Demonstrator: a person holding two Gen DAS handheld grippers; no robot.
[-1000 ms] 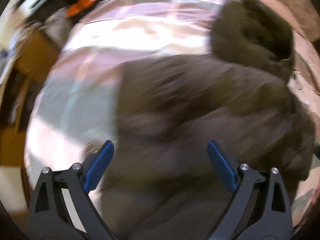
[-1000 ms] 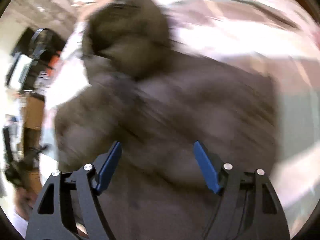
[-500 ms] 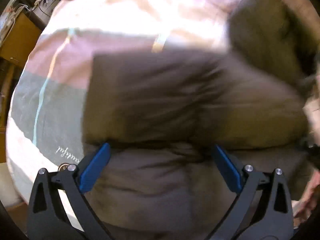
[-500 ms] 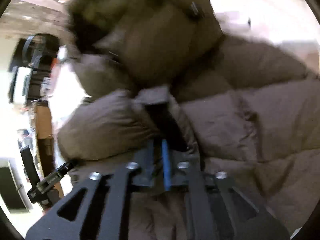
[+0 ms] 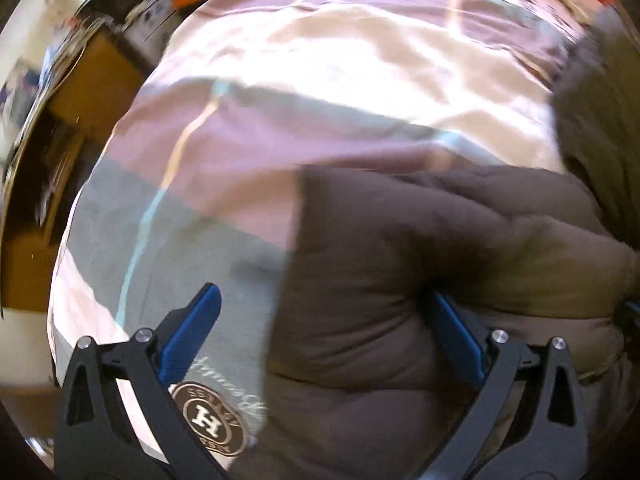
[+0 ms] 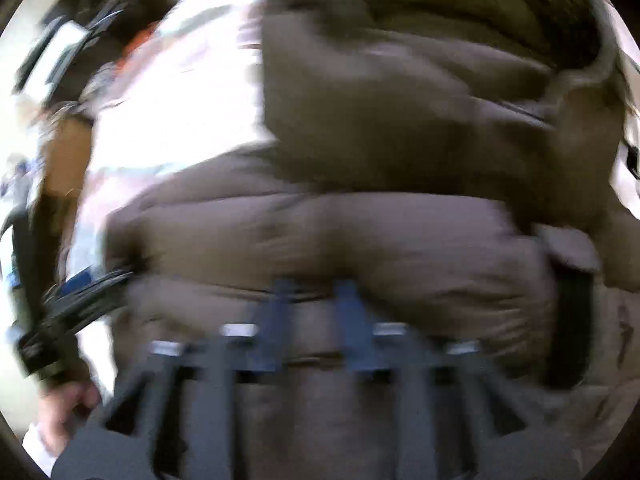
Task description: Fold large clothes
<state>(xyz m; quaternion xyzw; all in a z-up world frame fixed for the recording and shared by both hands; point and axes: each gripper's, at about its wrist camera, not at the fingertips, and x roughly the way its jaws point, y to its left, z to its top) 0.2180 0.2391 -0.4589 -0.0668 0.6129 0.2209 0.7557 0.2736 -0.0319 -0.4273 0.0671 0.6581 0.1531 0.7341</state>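
Note:
A brown puffer jacket (image 5: 440,280) lies on a bed with a pink, cream and grey striped cover (image 5: 280,80). In the left wrist view my left gripper (image 5: 324,332) is open over the jacket's left edge; one blue fingertip (image 5: 196,324) is over the cover and the other is against the jacket. In the blurred right wrist view the jacket (image 6: 380,140) fills the frame, with its hood at the top. My right gripper (image 6: 316,312) has its blue jaws a small gap apart over a quilted fold; the blur hides whether it holds fabric.
A round brown logo patch (image 5: 210,416) is on the cover near my left gripper. Wooden furniture (image 5: 92,92) and clutter stand beyond the bed's left side. A hand and the other gripper (image 6: 60,320) show at the lower left of the right wrist view.
The left gripper has shifted left, so more bed cover shows. The right gripper, shut on a jacket fold half a second ago, now shows a small gap between its jaws and has moved.

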